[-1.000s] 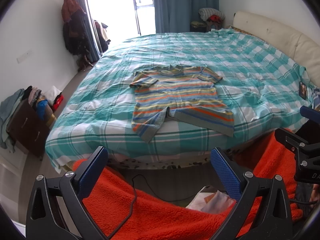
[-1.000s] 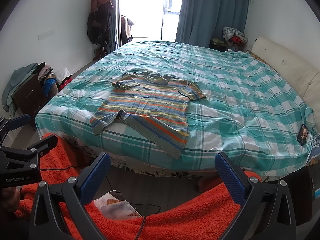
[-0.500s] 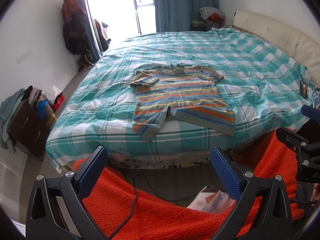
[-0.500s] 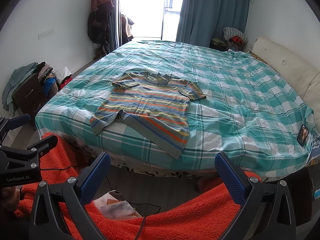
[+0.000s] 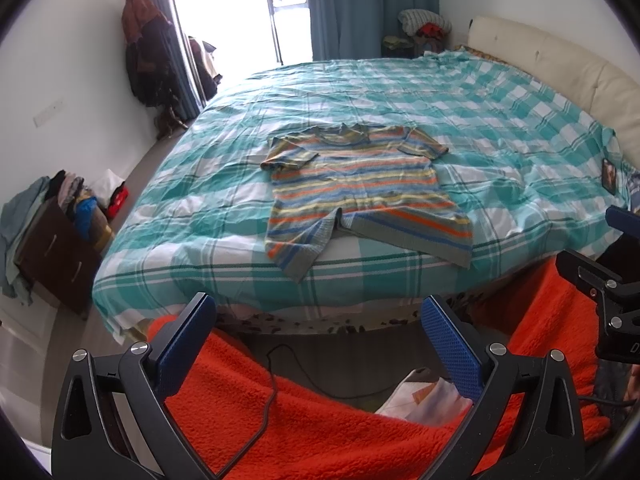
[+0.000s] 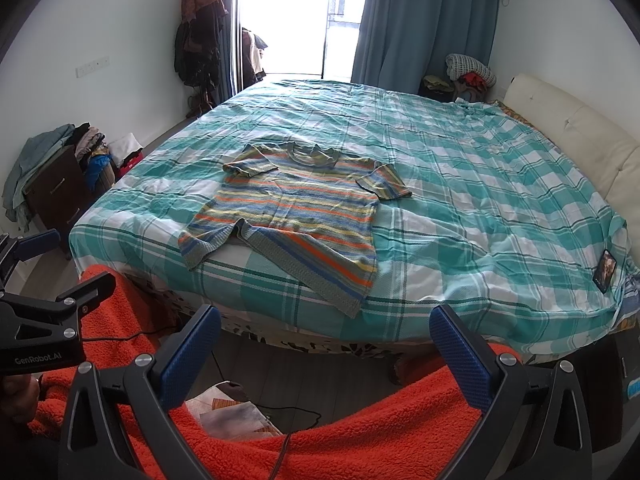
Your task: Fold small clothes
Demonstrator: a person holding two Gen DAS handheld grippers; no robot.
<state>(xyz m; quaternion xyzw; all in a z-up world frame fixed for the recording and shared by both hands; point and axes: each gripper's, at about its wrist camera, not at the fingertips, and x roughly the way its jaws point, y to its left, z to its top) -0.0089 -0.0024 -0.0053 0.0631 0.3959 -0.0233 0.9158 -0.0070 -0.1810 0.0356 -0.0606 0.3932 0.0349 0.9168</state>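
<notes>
A: What lies on the bed (image 5: pixel 500 128)?

B: A small striped T-shirt (image 5: pixel 360 188), spread flat on the teal-and-white checked cover near the foot edge, collar toward the far side, both short sleeves out. The hem is uneven: at the wearer-left corner a flap is split from the rest and turned toward the bed's edge. In the right wrist view the same T-shirt (image 6: pixel 298 210) sits left of centre.

A: And the left gripper (image 5: pixel 320 338)?

B: Wide apart, blue-padded fingers (image 5: pixel 450 350) holding nothing. It hangs below and in front of the bed's foot edge, well apart from the shirt, over an orange fleece blanket (image 5: pixel 304 412). A black cable (image 5: pixel 268 380) runs across the fleece.

A: The right gripper (image 6: pixel 324 340)?

B: Likewise spread fully, empty, at the foot of the bed, clear of the garment. Its own body shows at the right margin of the left wrist view.

A: Other items?

B: A phone-like dark object (image 6: pixel 604 266) rests on the cover near the right corner. A cream headboard (image 6: pixel 580 136) borders the right side. A dark cabinet (image 5: pixel 56 252) heaped with clothes stands by the left wall, and blue curtains (image 6: pixel 424 20) flank a bright doorway.
</notes>
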